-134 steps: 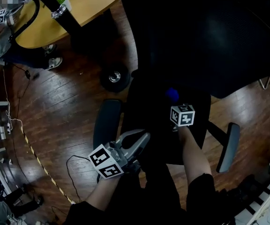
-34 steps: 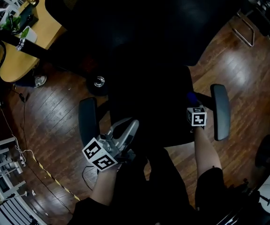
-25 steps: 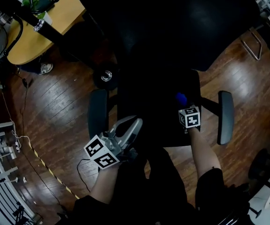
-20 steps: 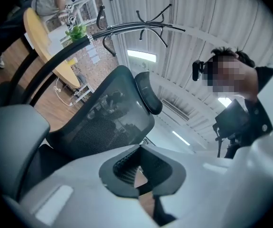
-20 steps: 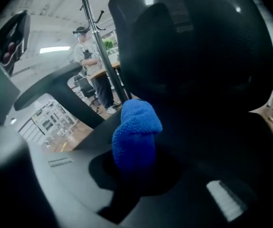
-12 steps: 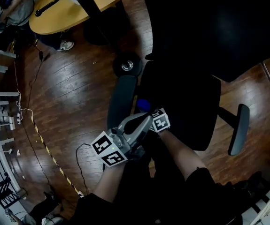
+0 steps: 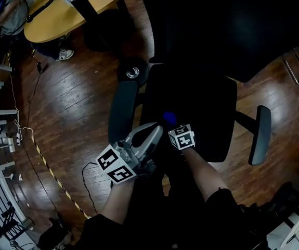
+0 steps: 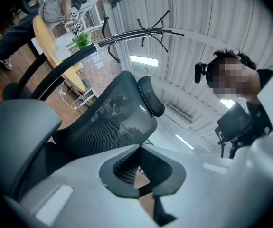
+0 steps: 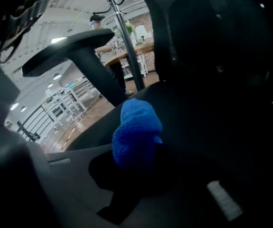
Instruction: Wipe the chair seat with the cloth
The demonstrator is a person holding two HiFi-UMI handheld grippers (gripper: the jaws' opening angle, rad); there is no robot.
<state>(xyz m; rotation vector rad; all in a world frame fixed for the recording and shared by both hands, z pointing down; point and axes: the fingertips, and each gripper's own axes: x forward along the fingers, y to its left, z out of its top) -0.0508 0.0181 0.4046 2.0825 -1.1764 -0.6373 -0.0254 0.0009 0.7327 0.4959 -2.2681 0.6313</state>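
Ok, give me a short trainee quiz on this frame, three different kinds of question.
1. True or false: the left gripper is shut with nothing between its jaws.
2. The right gripper is shut on a cloth that is: A red, B blue, C white.
3. Which part of the chair lies under the cloth?

Key: 1 true. 2 B. 3 the seat.
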